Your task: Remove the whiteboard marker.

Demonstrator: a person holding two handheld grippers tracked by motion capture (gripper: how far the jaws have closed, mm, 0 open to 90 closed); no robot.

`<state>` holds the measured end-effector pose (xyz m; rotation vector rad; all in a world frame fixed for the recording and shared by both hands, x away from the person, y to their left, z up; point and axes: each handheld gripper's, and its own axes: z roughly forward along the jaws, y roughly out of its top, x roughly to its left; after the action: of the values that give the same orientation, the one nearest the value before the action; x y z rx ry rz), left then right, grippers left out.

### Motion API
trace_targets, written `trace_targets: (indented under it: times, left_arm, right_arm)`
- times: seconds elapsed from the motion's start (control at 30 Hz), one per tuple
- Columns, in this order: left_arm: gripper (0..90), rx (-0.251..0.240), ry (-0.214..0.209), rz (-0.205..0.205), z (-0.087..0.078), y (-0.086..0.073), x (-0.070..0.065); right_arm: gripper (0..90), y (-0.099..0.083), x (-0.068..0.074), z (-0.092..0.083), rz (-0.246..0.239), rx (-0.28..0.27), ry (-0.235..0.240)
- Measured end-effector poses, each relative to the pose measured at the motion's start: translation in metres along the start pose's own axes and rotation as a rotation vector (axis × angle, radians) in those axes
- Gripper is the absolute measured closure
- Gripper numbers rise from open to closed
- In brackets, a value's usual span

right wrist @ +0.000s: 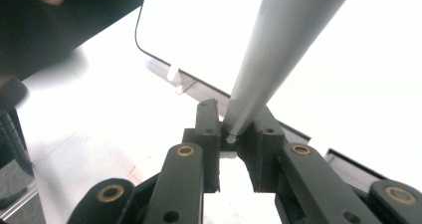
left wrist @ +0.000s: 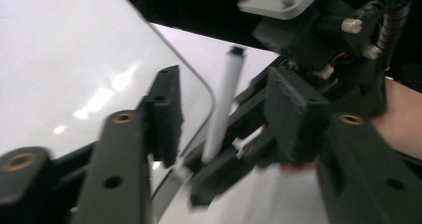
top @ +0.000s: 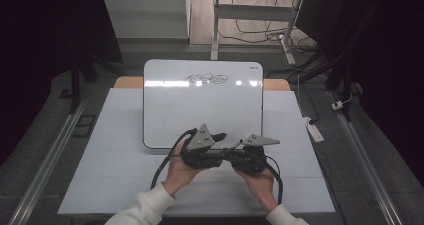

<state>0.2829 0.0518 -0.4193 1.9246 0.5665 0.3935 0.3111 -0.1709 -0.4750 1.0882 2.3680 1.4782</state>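
While both hands meet near the table's (top: pixel 125 185) front edge, the right gripper (top: pixel 239 146) pinches the end of a white marker (left wrist: pixel 222 104) between narrowed jaws, its barrel slanting up and away. Just beside it, the left gripper (top: pixel 220 135) faces the marker with jaws spread wide, holding nothing. Beyond lies the whiteboard (top: pixel 200 110), a scribble (top: pixel 206 78) near its far edge. This looks like a handover or uncapping; next, the left jaws probably need to close squarely on the barrel's free end.
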Motion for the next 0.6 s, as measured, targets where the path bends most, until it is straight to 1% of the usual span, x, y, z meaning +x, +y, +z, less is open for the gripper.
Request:
trace_targets:
  times: [0.03, 0.07, 0.13, 0.17, 0.2, 0.23, 0.3, 0.37, 0.43, 0.47, 0.5, 0.53, 0.57, 0.6]
  left_arm:
    - [43.6, 0.000, 0.000, 0.000, 0.000, 0.000, 0.000]
    - [42.7, 0.002, 0.012, -0.010, -0.010, -0.003, 0.004]
    - [42.0, 0.019, 0.038, -0.033, -0.029, -0.014, 0.012]
    - [41.5, 0.035, 0.054, -0.042, -0.039, -0.021, 0.016]
    - [40.1, 0.067, 0.085, -0.070, -0.057, -0.036, 0.023]
    - [39.9, 0.067, 0.085, -0.070, -0.057, -0.036, 0.023]
    - [39.6, 0.093, 0.112, -0.100, -0.075, -0.053, 0.030]
    - [38.8, 0.106, 0.132, -0.143, -0.090, -0.070, 0.036]
    - [38.3, 0.123, 0.148, -0.182, -0.102, -0.086, 0.042]
    - [36.6, 0.133, 0.155, -0.198, -0.106, -0.093, 0.044]
    - [35.5, 0.158, 0.175, -0.215, -0.113, -0.107, 0.048]
    - [34.4, 0.158, 0.175, -0.215, -0.113, -0.107, 0.048]
    - [34.4, 0.163, 0.198, -0.225, -0.116, -0.115, 0.050]
    - [33.3, 0.165, 0.215, -0.243, -0.118, -0.123, 0.051]
  right_arm:
    - [77.8, 0.000, 0.000, 0.000, 0.000, 0.000, 0.000]
    - [77.8, 0.000, -0.002, -0.003, -0.003, -0.022, -0.005]
    - [77.8, 0.000, -0.003, -0.005, -0.005, -0.033, -0.008]
    - [77.8, 0.000, -0.005, -0.006, -0.005, -0.045, -0.008]
    - [77.7, 0.000, -0.009, -0.010, 0.000, -0.065, -0.013]
    - [77.7, 0.000, -0.009, -0.010, 0.000, -0.065, -0.013]
    - [77.8, 0.001, -0.015, -0.015, 0.007, -0.087, -0.017]
    - [77.8, 0.002, -0.017, -0.018, 0.004, -0.103, -0.018]
    - [77.8, 0.002, -0.018, -0.019, 0.005, -0.111, -0.017]
    - [77.8, 0.003, -0.020, -0.021, -0.003, -0.128, -0.021]
    - [77.8, 0.003, -0.020, -0.022, -0.007, -0.137, -0.024]
    - [77.8, 0.004, -0.021, -0.024, -0.014, -0.147, -0.027]
    - [77.8, 0.004, -0.021, -0.024, -0.014, -0.147, -0.027]
    - [77.8, 0.004, -0.021, -0.025, -0.020, -0.157, -0.030]
